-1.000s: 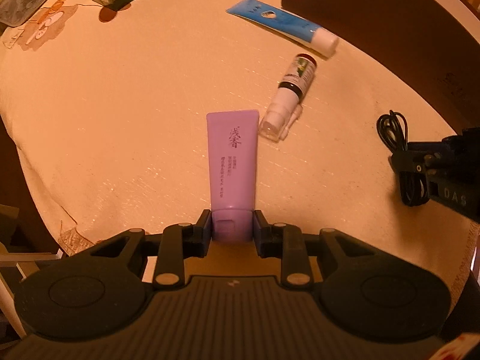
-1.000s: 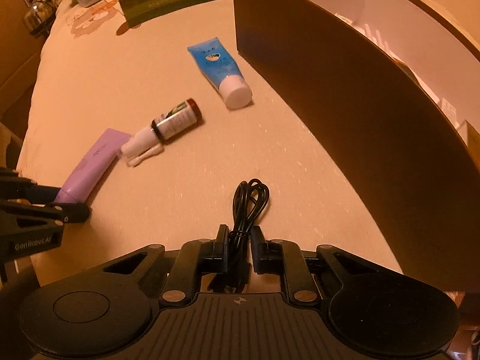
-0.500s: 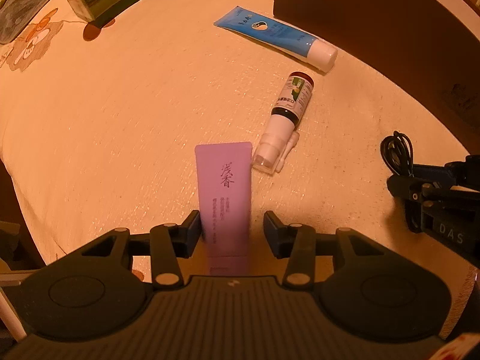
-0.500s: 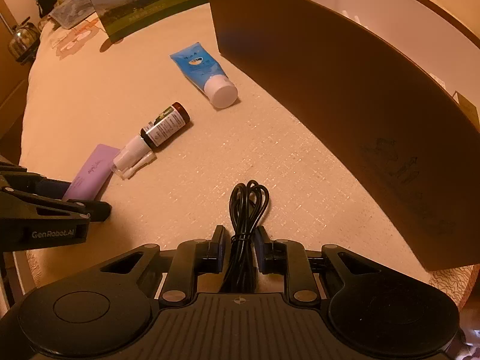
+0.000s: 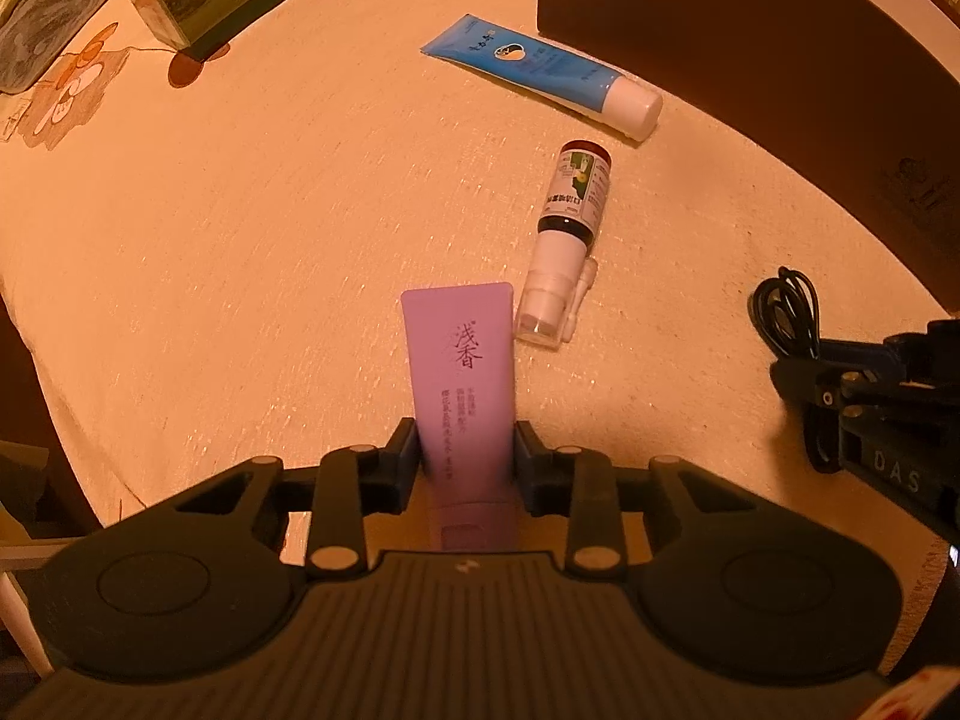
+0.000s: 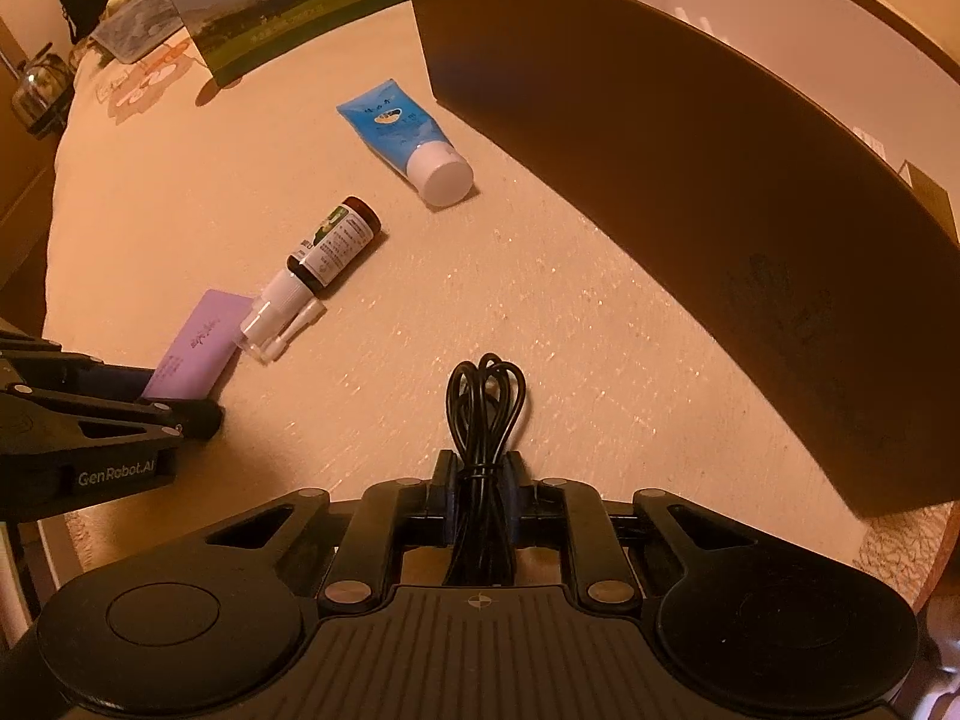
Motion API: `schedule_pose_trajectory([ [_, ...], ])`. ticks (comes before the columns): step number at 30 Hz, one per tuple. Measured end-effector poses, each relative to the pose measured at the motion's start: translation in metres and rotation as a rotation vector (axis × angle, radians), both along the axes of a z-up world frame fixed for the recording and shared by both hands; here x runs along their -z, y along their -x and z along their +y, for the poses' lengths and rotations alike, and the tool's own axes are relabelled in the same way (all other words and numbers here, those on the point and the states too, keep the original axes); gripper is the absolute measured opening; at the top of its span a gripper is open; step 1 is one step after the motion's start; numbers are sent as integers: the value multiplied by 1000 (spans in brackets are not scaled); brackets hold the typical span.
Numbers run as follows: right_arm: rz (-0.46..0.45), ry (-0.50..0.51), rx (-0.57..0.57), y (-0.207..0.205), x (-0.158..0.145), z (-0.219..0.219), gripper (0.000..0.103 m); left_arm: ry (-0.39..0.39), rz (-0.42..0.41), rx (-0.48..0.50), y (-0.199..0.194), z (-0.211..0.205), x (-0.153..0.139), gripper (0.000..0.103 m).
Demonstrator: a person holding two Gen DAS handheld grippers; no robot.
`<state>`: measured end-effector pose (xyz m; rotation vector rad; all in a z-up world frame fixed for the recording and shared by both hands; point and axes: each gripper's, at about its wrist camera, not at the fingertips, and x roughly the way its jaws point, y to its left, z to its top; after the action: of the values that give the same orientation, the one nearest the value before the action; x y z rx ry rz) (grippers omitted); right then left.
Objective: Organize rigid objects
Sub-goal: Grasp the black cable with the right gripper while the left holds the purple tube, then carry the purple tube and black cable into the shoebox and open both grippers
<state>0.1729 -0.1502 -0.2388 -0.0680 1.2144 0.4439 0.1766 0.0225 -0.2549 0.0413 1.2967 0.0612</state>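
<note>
The left gripper (image 5: 465, 456) is closing its jaws around the purple tube (image 5: 462, 372), lying mid-tablecloth (image 5: 240, 240); the right gripper (image 6: 478, 486) is pinching the coiled cable (image 6: 485, 420) beside the cardboard box (image 6: 690, 210), probably its destination.

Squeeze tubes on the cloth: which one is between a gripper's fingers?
The lilac flat-ended tube, with the left gripper closing on its lower body. The blue tube with the white cap lies untouched by the brown cardboard box.
</note>
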Motion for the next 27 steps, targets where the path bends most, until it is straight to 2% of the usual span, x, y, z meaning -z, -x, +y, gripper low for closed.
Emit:
schedule_pose_trajectory([
  [8,14,-37,23,6,-15,-8,11,6,-15,14,7,-2,-10,28],
  [17,-18,-102,63,16,-53,-24,11,14,-74,44,20,-13,-52,28],
  [27,-59,-138,145,29,-95,-57,11,29,-168,107,28,-46,-104,28],
])
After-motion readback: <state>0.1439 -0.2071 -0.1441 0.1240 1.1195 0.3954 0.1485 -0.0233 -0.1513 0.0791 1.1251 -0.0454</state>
